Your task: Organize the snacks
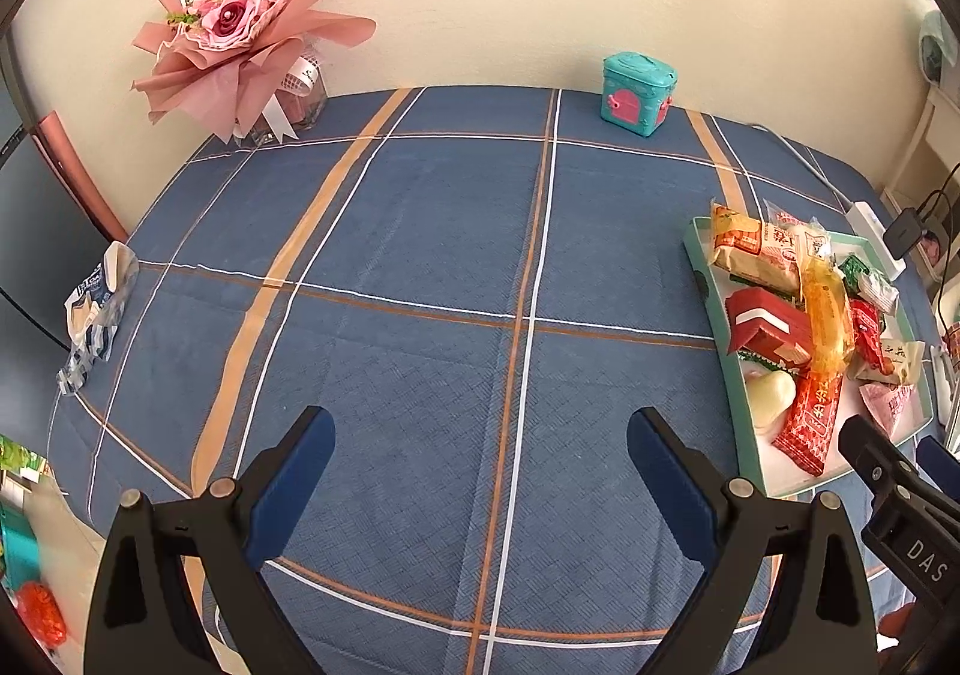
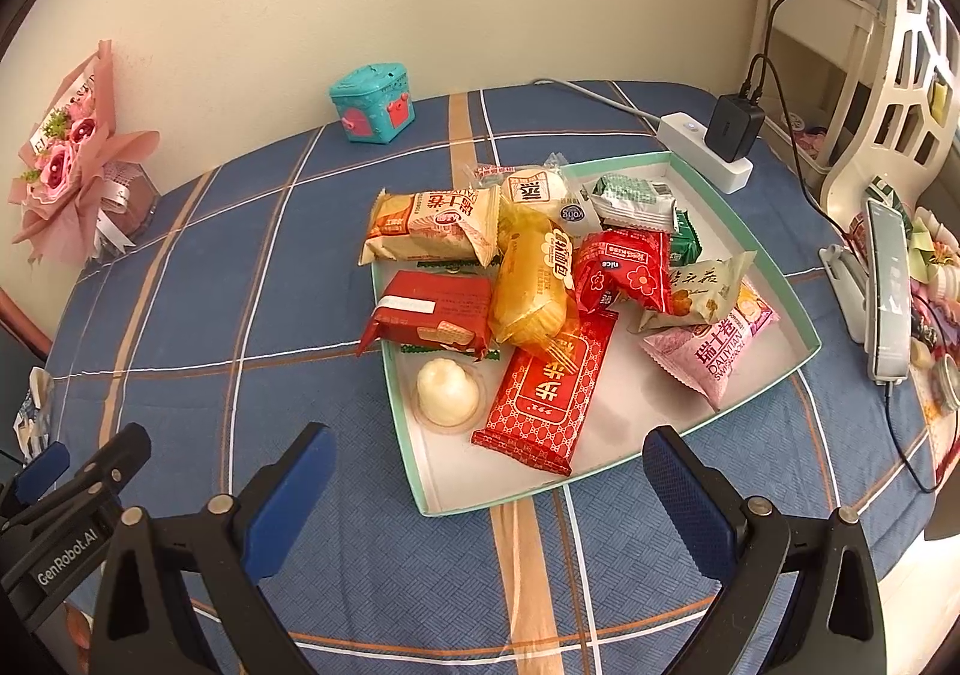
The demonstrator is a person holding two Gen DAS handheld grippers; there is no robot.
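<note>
A shallow mint-rimmed tray (image 2: 774, 279) (image 1: 699, 279) holds a heap of several wrapped snacks: a red patterned pack (image 2: 543, 393), a yellow cake (image 2: 531, 288), a red biscuit pack (image 2: 429, 315), a pink Swiss roll pack (image 2: 714, 345) and a white jelly cup (image 2: 447, 393). My right gripper (image 2: 489, 471) hovers open just in front of the tray's near edge, nothing between its fingers. My left gripper (image 1: 480, 450) stands open over bare tablecloth, left of the tray. In the left wrist view the right gripper's finger (image 1: 888, 471) shows at the lower right.
The table wears a blue checked cloth (image 1: 420, 231). A pink bouquet (image 1: 240, 21) and a teal toy box (image 1: 636, 90) stand at the back by the wall. A white power strip (image 2: 708, 147) with a black charger lies behind the tray. A crumpled wrapper (image 1: 99, 303) lies at the left edge.
</note>
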